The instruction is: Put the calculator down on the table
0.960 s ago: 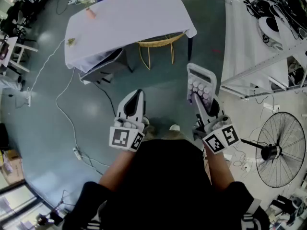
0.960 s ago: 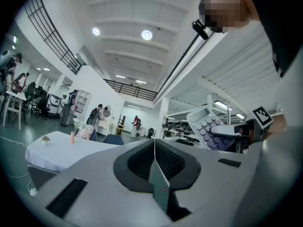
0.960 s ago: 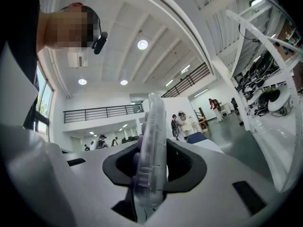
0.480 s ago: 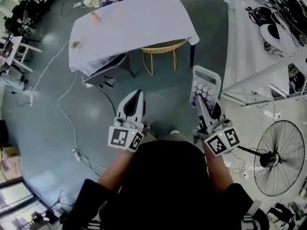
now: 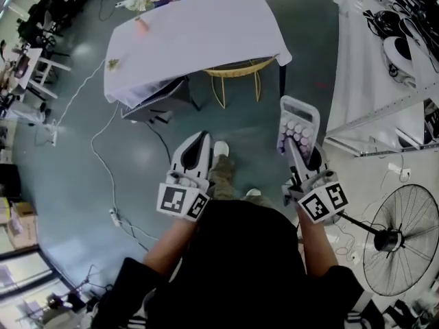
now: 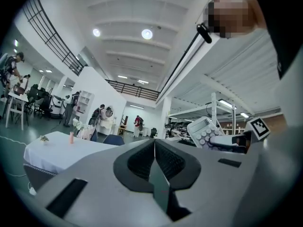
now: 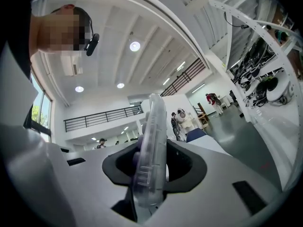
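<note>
The calculator (image 5: pixel 298 125), white with pale round keys, sticks out ahead of my right gripper (image 5: pixel 296 148), which is shut on its lower end. In the right gripper view the calculator (image 7: pixel 150 150) stands edge-on between the jaws of the right gripper (image 7: pixel 151 176). My left gripper (image 5: pixel 198 147) is held level beside it, shut and holding nothing; in its own view the left gripper (image 6: pixel 154 149) has its pads pressed together, with the calculator (image 6: pixel 204 131) off to the right. The table (image 5: pixel 199 36) with a white cloth stands ahead, well beyond both grippers.
A yellow wire chair (image 5: pixel 236 70) sits tucked under the table's near edge. Small items (image 5: pixel 142 25) lie on its far left part. A white-draped rack (image 5: pixel 370 67) stands at the right, a floor fan (image 5: pixel 394 242) at lower right. A cable (image 5: pixel 103 163) trails on the floor.
The person has stepped towards the table, and a shoe now shows between the grippers. Both grippers keep their pose, the right one still closed on the calculator.
</note>
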The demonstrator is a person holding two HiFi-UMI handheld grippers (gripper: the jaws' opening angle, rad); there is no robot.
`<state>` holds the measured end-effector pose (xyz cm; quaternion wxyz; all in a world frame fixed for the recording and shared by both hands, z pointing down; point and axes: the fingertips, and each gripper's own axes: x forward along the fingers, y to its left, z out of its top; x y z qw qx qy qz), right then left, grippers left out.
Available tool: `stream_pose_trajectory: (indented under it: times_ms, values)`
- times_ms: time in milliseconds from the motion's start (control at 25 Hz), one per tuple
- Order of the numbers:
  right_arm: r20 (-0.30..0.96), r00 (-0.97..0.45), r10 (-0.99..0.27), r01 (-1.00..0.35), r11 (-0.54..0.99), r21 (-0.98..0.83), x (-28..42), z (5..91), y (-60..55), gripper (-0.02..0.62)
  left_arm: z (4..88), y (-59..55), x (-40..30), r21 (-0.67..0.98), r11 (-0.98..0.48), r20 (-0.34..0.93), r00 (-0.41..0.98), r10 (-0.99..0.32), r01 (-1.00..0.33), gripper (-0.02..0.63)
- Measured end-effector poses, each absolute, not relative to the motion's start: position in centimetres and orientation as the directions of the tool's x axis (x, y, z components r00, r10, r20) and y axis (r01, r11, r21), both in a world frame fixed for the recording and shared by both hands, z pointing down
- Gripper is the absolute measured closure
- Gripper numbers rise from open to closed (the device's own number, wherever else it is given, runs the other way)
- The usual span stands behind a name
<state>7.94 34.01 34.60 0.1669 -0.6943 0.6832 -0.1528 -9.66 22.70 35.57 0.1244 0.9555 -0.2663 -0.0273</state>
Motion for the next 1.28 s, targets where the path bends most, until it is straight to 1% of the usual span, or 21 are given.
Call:
stream_pose_trajectory:
  times_ms: [200,320,480,600,720,840,1040,1160,1280]
  values:
    - [-0.015,0.058,-0.998,-0.889,-0.045,-0.455,10.3,35.2,31.0,0.474,36.7,18.5,-5.1,0.261,-0.858,0.005,0.889,-0.457,-0.442,0.598]
    - [0.003,0.060,-0.998,-0.891,-0.055,-0.451,11.3,36.3,27.2,0.474,37.5,14.7,-2.8,0.287,-0.862,0.001,0.900,-0.437,-0.419,0.598]
    - [0.033,0.063,-0.997,-0.901,-0.071,-0.427,12.5,36.6,21.4,0.474,37.6,9.1,-0.5,0.265,-0.884,-0.013,0.915,-0.403,-0.386,0.598]
    - [0.069,0.056,-0.996,-0.921,-0.078,-0.382,13.5,36.9,16.0,0.474,37.9,4.7,0.5,0.289,-0.885,-0.021,0.922,-0.388,-0.366,0.598]
    - [0.105,0.043,-0.994,-0.920,-0.081,-0.383,13.9,38.0,10.8,0.474,38.6,0.8,0.5,0.313,-0.880,-0.010,0.925,-0.379,-0.357,0.598]
    - [0.132,0.024,-0.991,-0.920,-0.073,-0.386,14.5,39.6,5.8,0.474,39.0,-2.9,0.8,0.307,-0.875,-0.003,0.919,-0.394,-0.374,0.598]
    - [0.206,-0.017,-0.978,-0.943,-0.053,-0.328,16.2,43.7,-0.9,0.474,40.6,-7.5,0.8,0.344,-0.828,0.017,0.885,-0.466,-0.443,0.598]
    - [0.248,-0.056,-0.967,-0.936,-0.035,-0.349,17.9,46.4,-4.6,0.474,41.8,-9.7,1.2,0.355,-0.800,0.031,0.862,-0.507,-0.483,0.598]
    - [0.276,-0.108,-0.955,-0.926,-0.004,-0.377,19.4,49.5,-8.5,0.474,43.6,-12.2,1.0,0.355,-0.752,0.072,0.818,-0.570,-0.555,0.598]
